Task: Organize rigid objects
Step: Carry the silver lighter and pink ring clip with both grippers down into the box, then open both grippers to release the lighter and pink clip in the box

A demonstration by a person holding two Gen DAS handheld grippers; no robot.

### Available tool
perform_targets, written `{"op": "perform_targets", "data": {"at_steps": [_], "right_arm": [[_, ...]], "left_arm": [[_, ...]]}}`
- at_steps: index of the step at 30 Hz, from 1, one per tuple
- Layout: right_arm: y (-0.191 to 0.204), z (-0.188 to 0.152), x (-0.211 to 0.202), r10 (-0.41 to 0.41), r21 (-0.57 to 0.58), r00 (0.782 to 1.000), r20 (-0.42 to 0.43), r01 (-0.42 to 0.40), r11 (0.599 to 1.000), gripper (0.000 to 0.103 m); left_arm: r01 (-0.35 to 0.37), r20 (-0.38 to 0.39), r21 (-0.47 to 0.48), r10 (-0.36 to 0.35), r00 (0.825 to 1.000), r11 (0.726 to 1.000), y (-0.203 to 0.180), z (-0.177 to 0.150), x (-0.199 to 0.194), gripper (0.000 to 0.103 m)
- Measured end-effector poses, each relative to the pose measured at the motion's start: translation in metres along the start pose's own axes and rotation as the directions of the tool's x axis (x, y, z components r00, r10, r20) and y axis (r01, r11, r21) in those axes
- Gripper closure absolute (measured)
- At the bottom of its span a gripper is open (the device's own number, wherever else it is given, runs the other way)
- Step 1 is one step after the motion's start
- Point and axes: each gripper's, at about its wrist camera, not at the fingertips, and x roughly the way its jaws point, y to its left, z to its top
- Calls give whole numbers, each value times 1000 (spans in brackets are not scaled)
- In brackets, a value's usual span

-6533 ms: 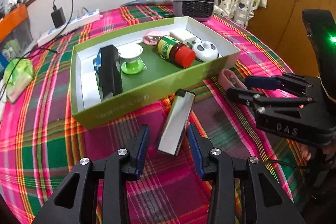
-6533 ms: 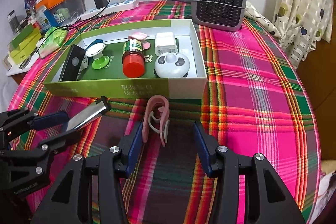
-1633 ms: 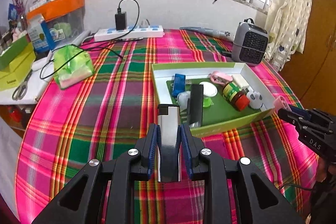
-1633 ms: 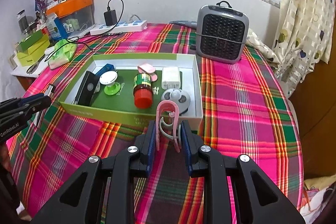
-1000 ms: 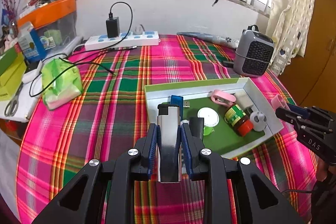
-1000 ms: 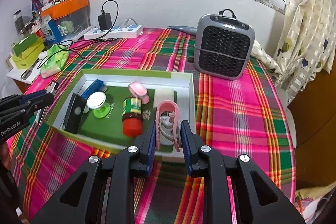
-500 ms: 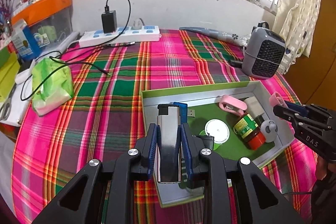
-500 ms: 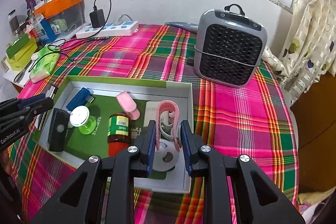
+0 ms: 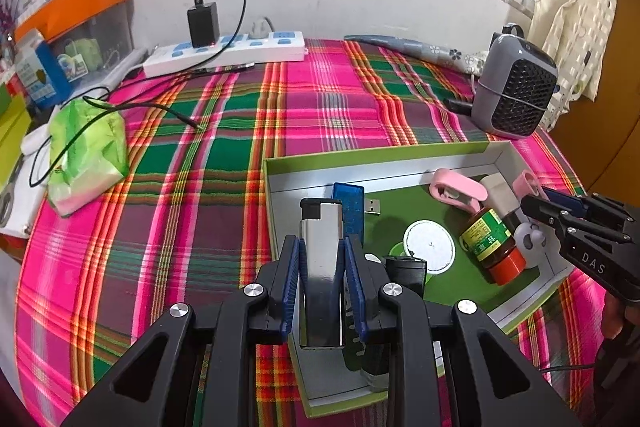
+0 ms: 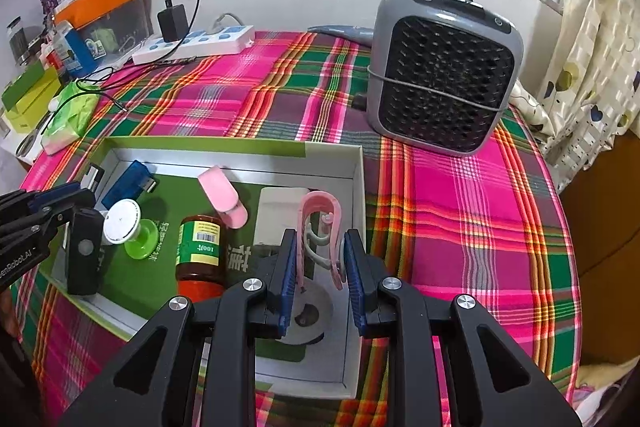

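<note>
Left wrist view: your left claw (image 9: 322, 269) pinches the silver rectangular lighter (image 9: 321, 267) above the shallow green cardboard box (image 9: 270, 187). Right wrist view: your right claw (image 10: 321, 269) pinches the pink plastic clip (image 10: 320, 227), seemingly over the box's right end.

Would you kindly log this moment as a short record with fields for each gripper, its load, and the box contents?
left gripper: shut on silver lighter, held over the box's left end
right gripper: shut on pink clip, held over the box's right end
green box: open, on the plaid cloth
in box: blue USB stick, red-capped jar, pink case, black device
</note>
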Motion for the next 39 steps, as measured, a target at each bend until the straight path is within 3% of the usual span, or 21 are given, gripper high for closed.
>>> {"op": "perform_targets", "data": {"at_steps": [39], "right_arm": [[2,1,2,35,2,999,6,-35,999,78]], "left_arm": [[-6,3,-3,6,1000,1000,2,-2,-2,80]]}}
